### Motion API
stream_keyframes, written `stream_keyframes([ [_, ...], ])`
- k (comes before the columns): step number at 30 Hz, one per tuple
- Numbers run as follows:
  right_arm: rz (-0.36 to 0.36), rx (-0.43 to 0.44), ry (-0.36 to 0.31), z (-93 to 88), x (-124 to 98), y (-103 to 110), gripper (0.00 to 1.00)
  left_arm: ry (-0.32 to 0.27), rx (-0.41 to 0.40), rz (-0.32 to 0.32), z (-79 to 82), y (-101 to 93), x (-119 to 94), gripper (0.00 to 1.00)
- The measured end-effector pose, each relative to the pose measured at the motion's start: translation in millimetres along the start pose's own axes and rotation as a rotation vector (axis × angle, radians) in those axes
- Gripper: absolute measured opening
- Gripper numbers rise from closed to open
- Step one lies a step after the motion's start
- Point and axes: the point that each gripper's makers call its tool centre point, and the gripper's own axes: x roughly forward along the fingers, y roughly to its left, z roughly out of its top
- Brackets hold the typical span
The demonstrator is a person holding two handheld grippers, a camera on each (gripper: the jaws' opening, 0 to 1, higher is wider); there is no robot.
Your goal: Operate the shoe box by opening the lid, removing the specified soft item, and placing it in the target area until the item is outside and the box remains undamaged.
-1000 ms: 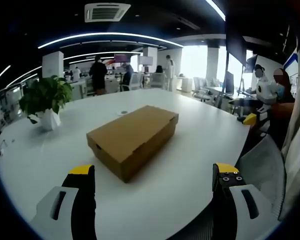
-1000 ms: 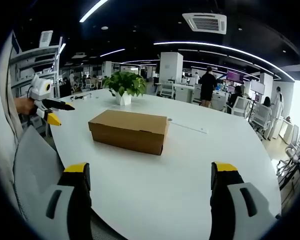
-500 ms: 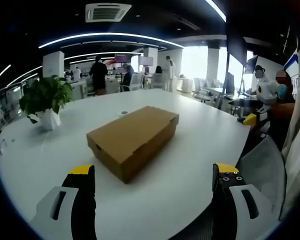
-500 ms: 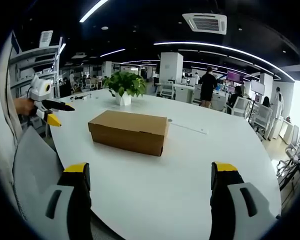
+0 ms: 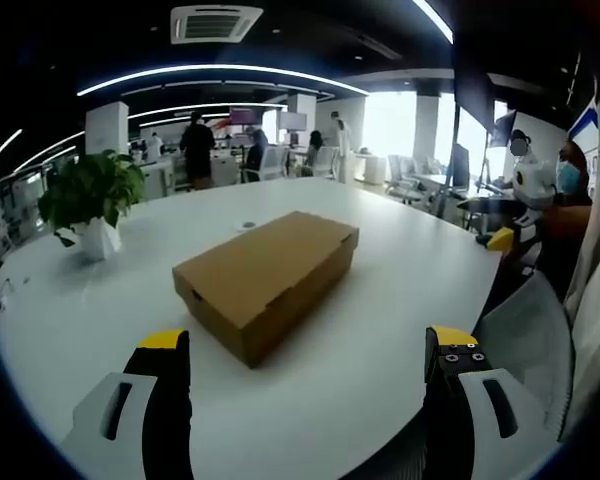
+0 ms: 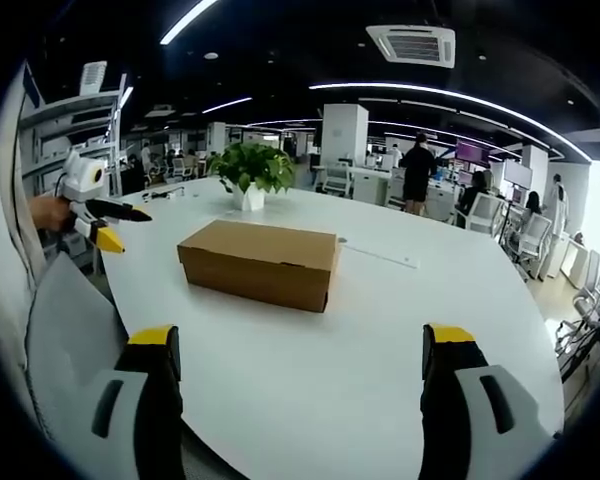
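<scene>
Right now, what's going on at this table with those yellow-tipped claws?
A person holds a gripper in each hand, both aimed at a closed cardboard box on a white table. The left gripper and the right gripper are open, short of the box, touching nothing. The lid is still on, so nothing has come out. A potted plant stands beyond the box.

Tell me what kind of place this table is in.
Most likely an open-plan office: a big white table holding a closed cardboard shoe box and potted plant, rows of desks with people behind, and a ceiling air-conditioning unit.
</scene>
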Motion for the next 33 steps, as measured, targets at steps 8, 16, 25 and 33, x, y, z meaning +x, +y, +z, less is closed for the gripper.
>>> stream_keyframes([
  [8,0.021,-0.015,0.003,3.8,8,-1,0.96,0.001,-0.002,0.011,3.2,3.9,7,1.0],
  [16,0.054,-0.03,0.004,7.9,20,1,0.96,0.01,-0.007,0.035,2.9,8.3,12,1.0],
  [25,0.067,-0.042,0.002,7.5,32,-2,0.95,0.01,-0.023,0.066,2.6,15.8,19,1.0],
  [33,0.07,-0.05,-0.002,7.3,45,-9,0.94,0.009,-0.035,0.08,1.3,17.8,28,0.99],
])
